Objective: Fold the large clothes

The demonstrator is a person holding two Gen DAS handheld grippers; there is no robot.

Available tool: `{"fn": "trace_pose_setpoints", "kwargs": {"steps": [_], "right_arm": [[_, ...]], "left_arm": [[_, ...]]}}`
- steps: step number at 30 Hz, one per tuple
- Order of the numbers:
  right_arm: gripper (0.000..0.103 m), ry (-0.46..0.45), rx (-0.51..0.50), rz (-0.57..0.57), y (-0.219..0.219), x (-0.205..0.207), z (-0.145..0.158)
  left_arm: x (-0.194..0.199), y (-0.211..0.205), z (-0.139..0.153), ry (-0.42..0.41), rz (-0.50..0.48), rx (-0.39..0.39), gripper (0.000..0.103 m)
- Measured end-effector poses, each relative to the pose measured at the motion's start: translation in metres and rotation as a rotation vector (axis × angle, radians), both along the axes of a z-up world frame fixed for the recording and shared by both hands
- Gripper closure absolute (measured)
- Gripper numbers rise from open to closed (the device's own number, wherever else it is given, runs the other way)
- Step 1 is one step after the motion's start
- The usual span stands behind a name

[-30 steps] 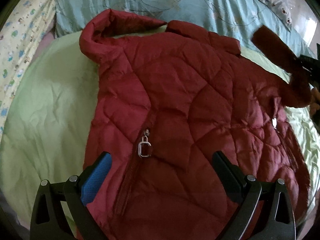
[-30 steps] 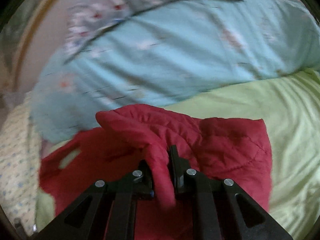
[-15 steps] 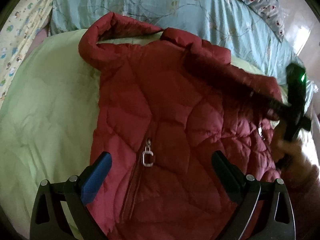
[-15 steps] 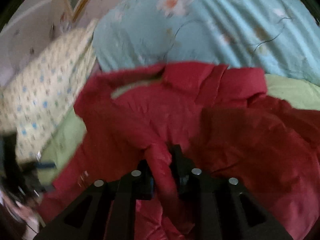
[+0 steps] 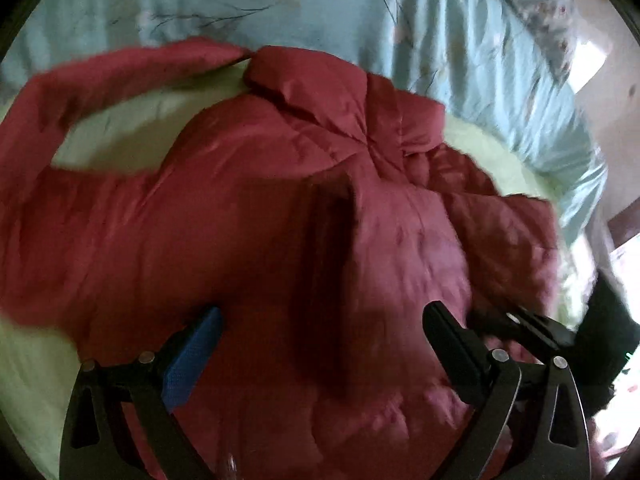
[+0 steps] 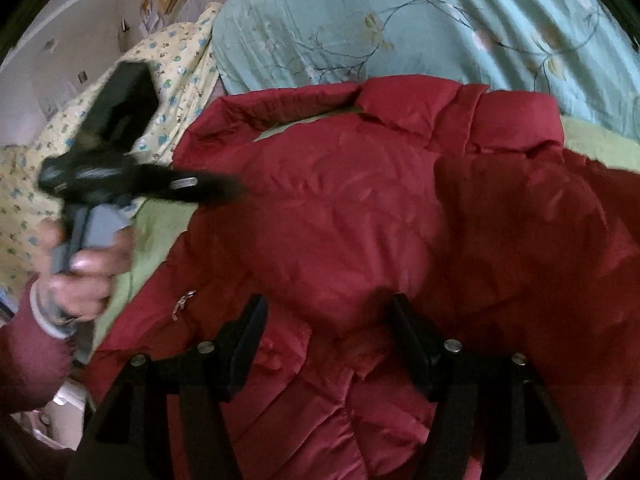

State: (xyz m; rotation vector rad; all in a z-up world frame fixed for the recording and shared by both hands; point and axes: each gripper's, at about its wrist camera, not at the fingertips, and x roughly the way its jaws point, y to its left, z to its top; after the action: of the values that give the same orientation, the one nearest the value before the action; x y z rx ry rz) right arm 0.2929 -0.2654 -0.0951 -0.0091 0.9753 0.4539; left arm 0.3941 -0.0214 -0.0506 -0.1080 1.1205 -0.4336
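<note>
Dark red quilted puffer jacket [image 5: 280,240] lies spread on the pale green bed sheet [image 5: 36,380], directly ahead of and beneath both tools. Left tool [image 5: 320,344]: fingers spread wide, holding nothing. Right tool [image 6: 328,340]: fingers spread, over folded sleeve, gripping nothing.

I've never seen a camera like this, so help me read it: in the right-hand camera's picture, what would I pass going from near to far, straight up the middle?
The open right claw → the red padded coat → a strip of green sheet → the pale blue flowered quilt.
</note>
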Motion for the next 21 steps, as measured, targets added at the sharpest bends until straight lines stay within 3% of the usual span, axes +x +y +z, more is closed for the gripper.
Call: {"fn": "trace_pose_setpoints", "kwargs": {"steps": [1, 2, 3, 4, 5, 8, 14, 18, 21], "right_arm": [[0.037, 0.002, 0.004, -0.001, 0.003, 0.0, 0.0], [0.037, 0.005, 0.009, -0.006, 0.0, -0.003, 0.001], [0.037, 0.006, 0.013, -0.01, -0.002, -0.006, 0.002], [0.037, 0.004, 0.019, -0.015, -0.003, -0.009, 0.004], [0.037, 0.003, 0.028, -0.021, -0.006, -0.012, 0.006], [0.037, -0.001, 0.055, -0.048, -0.015, -0.024, 0.012], [0.037, -0.065, 0.072, -0.124, -0.037, -0.042, 0.034], [0.037, -0.13, 0.035, -0.203, -0.056, -0.044, 0.049], [0.037, -0.15, 0.003, -0.297, -0.069, -0.028, 0.054]], "left_arm": [[0.005, -0.008, -0.002, -0.004, -0.012, 0.008, 0.009], [0.007, -0.017, -0.003, -0.015, -0.03, 0.01, 0.03], [0.007, -0.025, -0.005, -0.02, -0.049, 0.009, 0.043], [0.006, -0.03, -0.008, -0.013, -0.065, -0.003, 0.067], [0.006, -0.033, -0.01, -0.013, -0.068, -0.009, 0.077], [-0.003, -0.022, -0.014, -0.031, -0.074, -0.028, 0.086], [-0.034, 0.024, 0.002, -0.149, 0.024, 0.094, 0.087], [-0.026, 0.04, -0.01, -0.112, 0.061, 0.089, 0.086], [-0.025, 0.034, -0.02, -0.098, 0.061, 0.134, 0.084]]}}
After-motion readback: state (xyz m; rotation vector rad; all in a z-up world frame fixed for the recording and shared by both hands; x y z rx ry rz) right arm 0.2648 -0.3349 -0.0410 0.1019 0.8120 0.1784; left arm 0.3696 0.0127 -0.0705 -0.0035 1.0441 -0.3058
